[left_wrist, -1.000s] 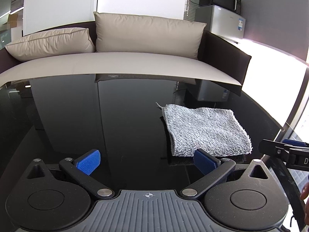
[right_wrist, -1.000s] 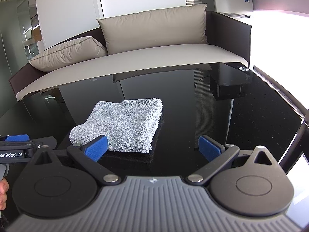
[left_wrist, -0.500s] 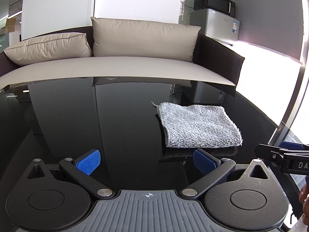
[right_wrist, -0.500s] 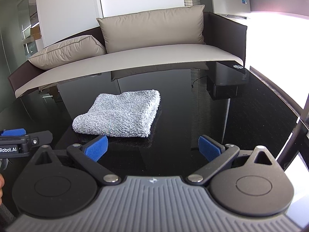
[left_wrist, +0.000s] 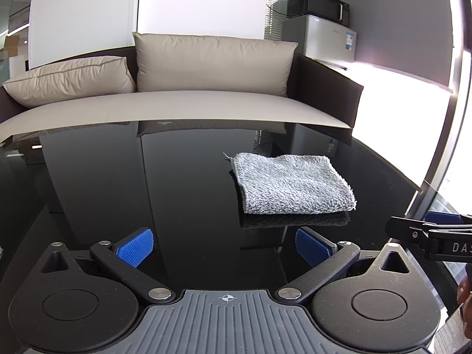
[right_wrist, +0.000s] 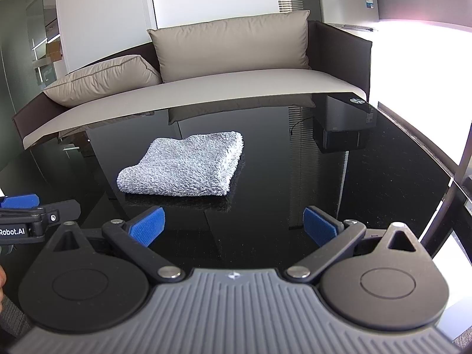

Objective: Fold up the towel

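Note:
A grey fluffy towel point(left_wrist: 290, 184) lies folded in a compact rectangle on the glossy black table point(left_wrist: 177, 183). It also shows in the right wrist view point(right_wrist: 184, 165). My left gripper point(left_wrist: 225, 246) is open and empty, held back from the towel, which lies ahead and to its right. My right gripper point(right_wrist: 234, 225) is open and empty, held back from the towel, which lies ahead and to its left. Neither gripper touches the towel. The right gripper's tip shows at the right edge of the left wrist view point(left_wrist: 427, 230).
A beige sofa point(left_wrist: 177, 109) with two cushions stands along the table's far edge. A small fridge with a microwave point(left_wrist: 318, 6) on top stands at the back right. A bright window is on the right. The table's right edge point(right_wrist: 442, 162) is close to my right gripper.
Both grippers have pulled back and risen away from the towel, so it looks smaller and farther off. The towel has stayed put in its folded shape. Both stayed open.

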Motion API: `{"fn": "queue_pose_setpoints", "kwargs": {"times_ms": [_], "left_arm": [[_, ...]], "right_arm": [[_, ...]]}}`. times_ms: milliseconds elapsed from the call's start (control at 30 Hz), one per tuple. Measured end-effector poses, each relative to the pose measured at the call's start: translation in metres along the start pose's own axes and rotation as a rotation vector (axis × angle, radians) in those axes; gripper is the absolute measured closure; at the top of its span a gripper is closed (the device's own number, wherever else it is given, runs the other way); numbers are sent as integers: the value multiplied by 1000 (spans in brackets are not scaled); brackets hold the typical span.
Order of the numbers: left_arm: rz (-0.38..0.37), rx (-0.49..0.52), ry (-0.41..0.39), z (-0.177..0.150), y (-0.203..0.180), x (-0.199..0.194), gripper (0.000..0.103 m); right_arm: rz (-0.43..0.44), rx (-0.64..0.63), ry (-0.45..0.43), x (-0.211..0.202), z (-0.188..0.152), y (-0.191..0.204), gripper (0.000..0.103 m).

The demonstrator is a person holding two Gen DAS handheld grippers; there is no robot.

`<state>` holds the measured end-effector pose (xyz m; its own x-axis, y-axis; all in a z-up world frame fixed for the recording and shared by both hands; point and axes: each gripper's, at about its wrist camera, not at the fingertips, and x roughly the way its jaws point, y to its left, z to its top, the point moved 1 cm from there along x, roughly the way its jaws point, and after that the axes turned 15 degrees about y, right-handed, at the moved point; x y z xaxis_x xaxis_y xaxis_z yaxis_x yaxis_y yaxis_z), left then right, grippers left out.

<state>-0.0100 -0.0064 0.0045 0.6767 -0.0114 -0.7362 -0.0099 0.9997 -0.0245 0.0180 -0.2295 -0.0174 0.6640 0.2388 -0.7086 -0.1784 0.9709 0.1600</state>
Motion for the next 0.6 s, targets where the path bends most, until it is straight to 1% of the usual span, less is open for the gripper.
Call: {"fn": "queue_pose_setpoints", "kwargs": {"times_ms": [600], "left_arm": [[-12,10,-3,-11,-5,-12,1]], "right_arm": [[-11,-16,-5,-15,-17,1,1]]}}
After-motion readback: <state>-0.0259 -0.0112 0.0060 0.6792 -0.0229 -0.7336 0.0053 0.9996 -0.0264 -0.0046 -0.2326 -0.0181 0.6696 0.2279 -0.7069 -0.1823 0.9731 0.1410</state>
